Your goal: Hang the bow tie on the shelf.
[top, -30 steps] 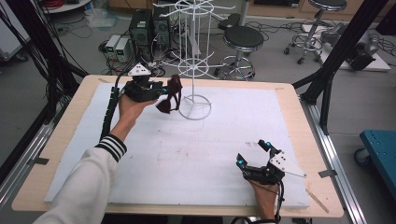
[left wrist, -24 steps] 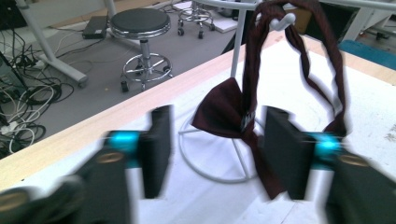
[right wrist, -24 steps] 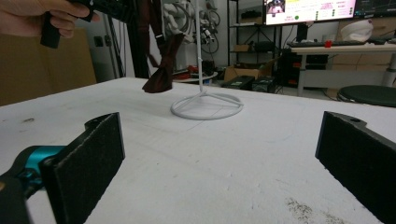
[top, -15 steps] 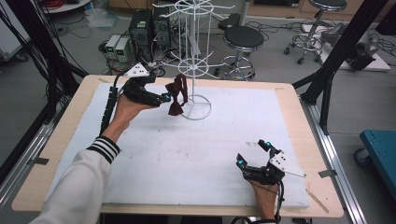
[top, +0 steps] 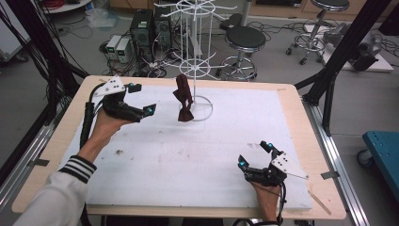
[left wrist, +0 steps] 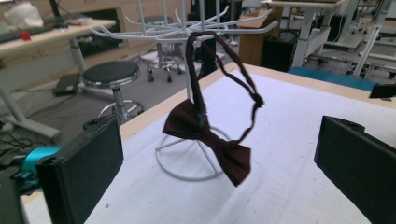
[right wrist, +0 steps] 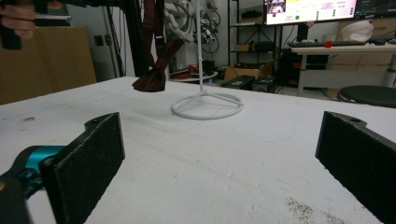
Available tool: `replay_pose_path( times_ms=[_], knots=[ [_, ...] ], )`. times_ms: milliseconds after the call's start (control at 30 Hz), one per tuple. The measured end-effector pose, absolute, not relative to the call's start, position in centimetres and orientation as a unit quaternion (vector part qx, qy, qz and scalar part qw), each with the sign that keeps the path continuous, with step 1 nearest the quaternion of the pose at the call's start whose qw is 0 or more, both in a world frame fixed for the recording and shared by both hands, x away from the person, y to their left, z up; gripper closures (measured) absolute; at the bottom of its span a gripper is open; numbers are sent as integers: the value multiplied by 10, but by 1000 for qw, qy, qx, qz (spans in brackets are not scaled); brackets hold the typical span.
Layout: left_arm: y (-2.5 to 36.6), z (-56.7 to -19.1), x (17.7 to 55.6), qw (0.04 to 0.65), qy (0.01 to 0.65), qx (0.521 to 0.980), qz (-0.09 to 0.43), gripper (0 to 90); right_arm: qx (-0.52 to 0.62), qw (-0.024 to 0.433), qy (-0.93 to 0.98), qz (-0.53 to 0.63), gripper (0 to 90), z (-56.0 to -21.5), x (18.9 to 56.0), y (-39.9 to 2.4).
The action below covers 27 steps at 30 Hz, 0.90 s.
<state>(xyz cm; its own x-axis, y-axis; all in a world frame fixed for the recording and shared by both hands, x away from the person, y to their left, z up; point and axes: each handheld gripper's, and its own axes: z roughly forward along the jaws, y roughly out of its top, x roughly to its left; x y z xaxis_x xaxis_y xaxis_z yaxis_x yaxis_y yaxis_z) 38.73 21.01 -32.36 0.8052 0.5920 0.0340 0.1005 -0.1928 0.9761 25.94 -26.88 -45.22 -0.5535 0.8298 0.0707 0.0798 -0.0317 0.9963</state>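
No readable writing; the monitor text at the top right of the right gripper view is too blurred. A dark red bow tie [top: 183,101] hangs by its strap from a hook of the white wire rack [top: 194,70], upper centre, above the rack's ring base. Left gripper [top: 139,100], upper left: fingers spread wide, holding nothing, just beside the tie. Right gripper [top: 254,154], lower right near the worktop [top: 51,155] edge: fingers wide apart, holding nothing. White mat [top: 188,160] between them is open.

Count, high view: one white wire rack [top: 195,70] at 12 o'clock on the table [top: 291,99]; one dark red bow tie [top: 183,101] hanging from it. Two grippers: left gripper [top: 141,101] at 10 o'clock, right gripper [top: 256,157] at 5 o'clock. Two stools [top: 244,40] on floor beyond. One white mat [top: 188,160].
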Motion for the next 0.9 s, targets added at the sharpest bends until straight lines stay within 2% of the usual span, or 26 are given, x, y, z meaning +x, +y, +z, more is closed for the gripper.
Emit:
replay_pose_path(
  times_ms=[300, 533, 900],
  knots=[
    [245, -344, 331, 620, 207, 721, 231, 17, 362, 304, 628, 618, 6, -452, 259, -268],
    [281, -376, 296, 636, 225, 693, 254, 17, 364, 307, 625, 618, 6, -452, 258, -267],
    [290, -413, 275, 641, 243, 677, 268, 17, 364, 308, 626, 617, 6, -452, 258, -267]
  ],
)
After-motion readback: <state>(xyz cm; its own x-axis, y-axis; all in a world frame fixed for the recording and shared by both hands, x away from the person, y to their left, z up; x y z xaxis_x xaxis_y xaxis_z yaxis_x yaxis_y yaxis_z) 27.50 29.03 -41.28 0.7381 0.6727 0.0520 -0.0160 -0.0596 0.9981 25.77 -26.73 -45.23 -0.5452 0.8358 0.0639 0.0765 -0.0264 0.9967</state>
